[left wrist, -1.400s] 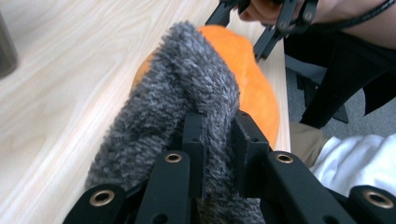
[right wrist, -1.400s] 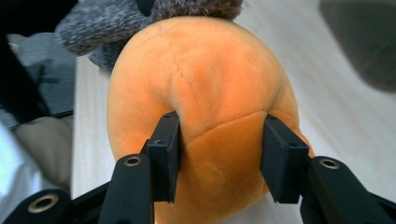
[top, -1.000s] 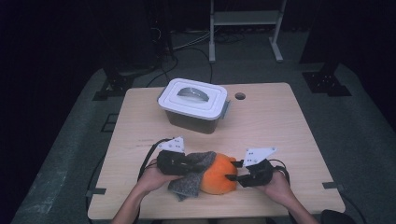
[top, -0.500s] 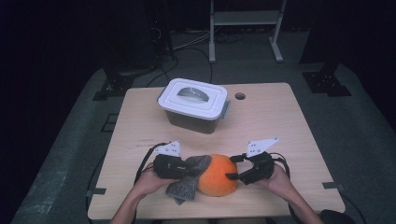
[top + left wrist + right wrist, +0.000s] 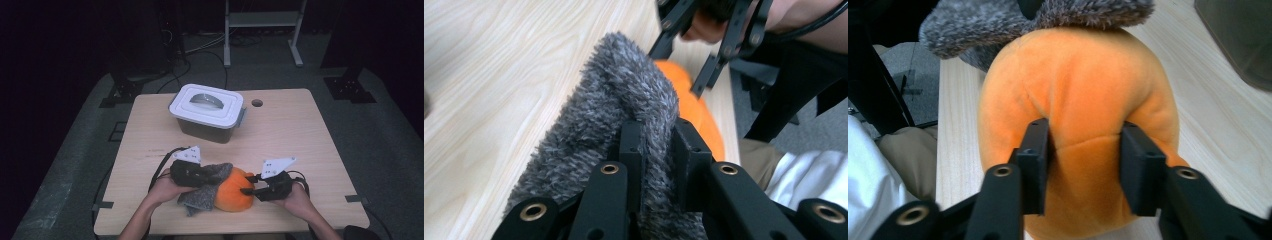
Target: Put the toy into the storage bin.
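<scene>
inspecting one orange plush toy (image 5: 234, 194) lying near the front edge of the table (image 5: 300, 135), well in front of the lidded container (image 5: 207, 112), which is serving as the landmark. one grey fuzzy part (image 5: 207, 180), cloth or part of the toy, i cannot tell which, is lying on the toy's side away from the right gripper and draping over its top.

the left gripper (image 5: 659, 150) is clamping narrowly on a fold of the grey pile. the right gripper (image 5: 1085, 165) is sitting with its jaws partly apart around a bulge of the orange plush; they have just been closing, with the pads pressing into the fabric.

judging the toy to be light, soft and easily squashed, not slippery and not fragile. it is likely giving way under the pads, so pinching a thick fold or seam looks safer than spanning the whole body. the grey pile is looking limp and will probably sag.

count: one toy, one grey piece, one container with one lid, two grippers.
</scene>
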Demonstrator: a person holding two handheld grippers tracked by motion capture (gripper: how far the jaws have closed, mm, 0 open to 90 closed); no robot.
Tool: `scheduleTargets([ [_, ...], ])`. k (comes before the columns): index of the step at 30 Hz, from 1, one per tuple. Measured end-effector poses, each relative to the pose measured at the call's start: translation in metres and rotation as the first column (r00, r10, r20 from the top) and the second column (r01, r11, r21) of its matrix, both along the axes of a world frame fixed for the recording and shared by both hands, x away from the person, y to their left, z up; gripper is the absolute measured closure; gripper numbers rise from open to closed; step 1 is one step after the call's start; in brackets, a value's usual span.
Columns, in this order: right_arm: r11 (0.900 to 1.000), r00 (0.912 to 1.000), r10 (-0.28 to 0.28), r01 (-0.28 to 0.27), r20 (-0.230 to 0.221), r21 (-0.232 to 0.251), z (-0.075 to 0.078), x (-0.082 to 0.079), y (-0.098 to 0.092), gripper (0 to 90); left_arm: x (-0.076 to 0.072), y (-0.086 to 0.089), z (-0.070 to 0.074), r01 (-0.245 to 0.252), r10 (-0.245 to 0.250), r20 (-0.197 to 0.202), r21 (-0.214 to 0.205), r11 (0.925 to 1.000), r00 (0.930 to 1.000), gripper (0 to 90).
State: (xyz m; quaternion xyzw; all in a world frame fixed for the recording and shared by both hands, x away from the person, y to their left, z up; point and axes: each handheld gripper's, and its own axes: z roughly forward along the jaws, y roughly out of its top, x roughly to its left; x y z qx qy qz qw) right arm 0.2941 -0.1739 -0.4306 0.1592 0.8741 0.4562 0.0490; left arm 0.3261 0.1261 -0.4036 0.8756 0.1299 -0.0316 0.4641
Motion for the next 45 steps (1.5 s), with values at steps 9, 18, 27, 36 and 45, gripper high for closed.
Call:
scheduleTargets([
  [9,1.0,0.9999,0.007,-0.007,0.007,-0.003,0.002,-0.004,0.002,61.1,0.0,0.029,-0.019,-0.068,0.068,-0.043,0.011,0.9976,0.9967,77.6],
  [18,0.9998,0.9993,0.02,-0.019,0.03,-0.008,0.005,-0.01,0.011,60.8,0.0,0.001,0.008,-0.013,0.014,0.019,-0.024,0.9996,0.9997,77.6],
  [27,0.9994,0.9993,0.034,-0.034,-0.017,0.01,0.01,-0.003,0.001,34.9,-0.008,-0.001,-0.002,0.02,-0.02,0.025,-0.008,0.9998,0.9995,77.9],
  [36,0.9995,0.9931,-0.004,0.007,-0.117,0.03,-0.001,0.01,-0.001,21.2,-0.014,0.003,-0.005,0.04,-0.039,0.026,-0.02,0.999,0.9989,77.9],
  [45,0.9994,0.9979,0.031,-0.03,-0.057,0.018,0.0,0.007,0.004,61.8,-0.008,0.001,0.003,0.039,-0.038,0.023,-0.022,0.999,0.999,77.9],
])
